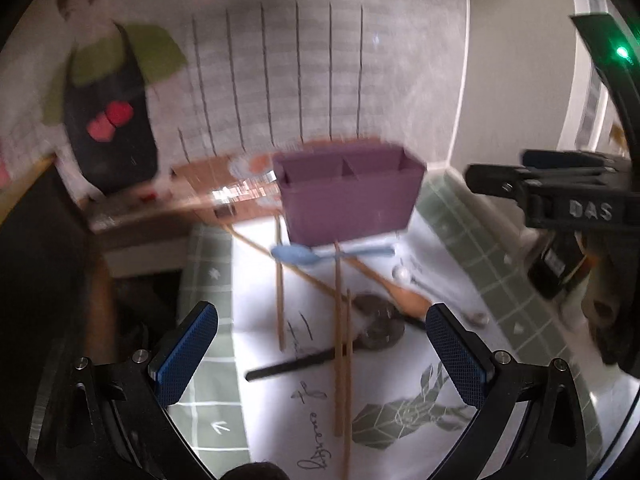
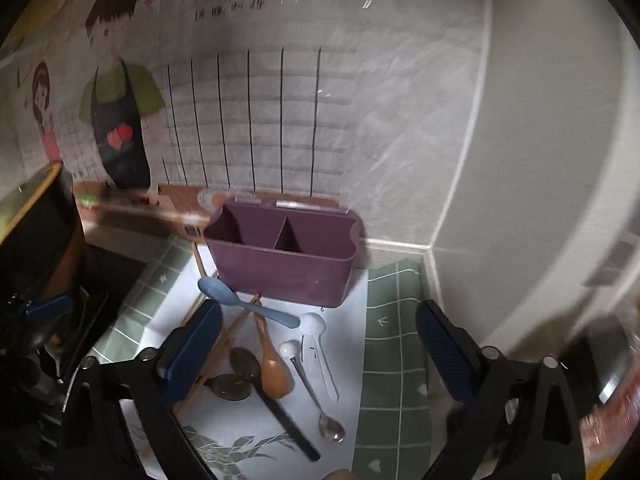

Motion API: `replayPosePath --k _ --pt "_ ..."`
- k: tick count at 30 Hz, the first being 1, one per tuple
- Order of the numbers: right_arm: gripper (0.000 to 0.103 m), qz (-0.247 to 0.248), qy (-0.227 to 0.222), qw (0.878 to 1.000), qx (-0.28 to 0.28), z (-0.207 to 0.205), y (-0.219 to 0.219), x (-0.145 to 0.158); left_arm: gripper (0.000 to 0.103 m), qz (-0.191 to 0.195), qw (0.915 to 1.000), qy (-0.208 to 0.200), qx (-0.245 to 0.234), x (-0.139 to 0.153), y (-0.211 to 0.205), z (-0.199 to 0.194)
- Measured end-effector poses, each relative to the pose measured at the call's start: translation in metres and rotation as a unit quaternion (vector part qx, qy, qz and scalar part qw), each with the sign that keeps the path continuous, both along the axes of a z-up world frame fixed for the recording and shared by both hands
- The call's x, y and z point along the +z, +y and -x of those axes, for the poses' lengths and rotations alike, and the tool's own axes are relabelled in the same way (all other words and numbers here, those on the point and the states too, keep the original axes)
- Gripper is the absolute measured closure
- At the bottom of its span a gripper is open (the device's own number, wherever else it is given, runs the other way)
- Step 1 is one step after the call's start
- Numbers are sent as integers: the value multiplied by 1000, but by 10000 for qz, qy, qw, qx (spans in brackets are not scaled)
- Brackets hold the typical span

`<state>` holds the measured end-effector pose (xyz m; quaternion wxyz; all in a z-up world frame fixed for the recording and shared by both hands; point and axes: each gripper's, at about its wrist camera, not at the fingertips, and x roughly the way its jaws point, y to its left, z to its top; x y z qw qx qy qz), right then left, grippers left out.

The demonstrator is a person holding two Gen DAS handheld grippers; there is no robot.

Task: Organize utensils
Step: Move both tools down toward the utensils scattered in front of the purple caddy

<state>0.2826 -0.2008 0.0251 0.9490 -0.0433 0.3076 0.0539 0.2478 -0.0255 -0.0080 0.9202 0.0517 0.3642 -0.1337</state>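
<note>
Evidently barely begun: purple holder (image 2: pixel 282 262) stands empty at back of tabletop (image 2: pixel 394 364); blue spoon (image 2: pixel 244 302), wooden spoon (image 2: pixel 272 364), chopsticks (image 1: pixel 342 352), metal spoon (image 2: pixel 320 404) lie scattered before it. Left claw (image 1: pixel 320 356), right claw (image 2: pixel 320 356) both agape, nothing gripped.

Purple caddy (image 1: pixel 349 196) — motion-blurred

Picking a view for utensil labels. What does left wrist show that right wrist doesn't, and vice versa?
Left wrist only: the right gripper seen from the side at the right edge, and long chopsticks lying full length.

Right wrist only: the metal spoon, the clear spoon, and a sharp view of the caddy's divider.

Both: purple caddy, blue spoon, wooden spoon, white mat, and each view's own gripper open and empty.
</note>
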Motion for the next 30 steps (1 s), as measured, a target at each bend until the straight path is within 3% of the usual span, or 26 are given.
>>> replayPosePath --k 4,8,13,19,23,24,25,27,30 --pt "38 -96 728 9967 336 -33 1 -45 0 -1 9996 272 12 -32 -1 -11" --pt "53 -241 1398 9882 570 -61 0 -94 0 -128 9987 484 -67 -57 -6 -20" --pt "60 -62 1622 9837 770 -79 8 -124 0 -132 9981 583 -129 -65 -6 -23" --pt "67 321 1719 9793 1016 -86 28 -141 0 205 9970 706 -237 -64 -3 -31" --pt "67 262 1759 9795 951 -93 24 -146 1 224 9972 686 -209 -65 -4 -36" --pt "73 282 1771 9790 967 -93 24 -146 1 211 9970 706 -217 -65 -5 -38" --pt "85 405 1812 9775 997 -91 25 -147 2 223 9969 713 -229 -65 -6 -38" --pt "84 609 1859 9751 1043 -88 28 -148 5 222 9968 728 -236 -65 -7 -40" --pt "84 445 1862 9760 1037 -82 21 -140 14 180 9962 815 -235 -68 -10 -44"
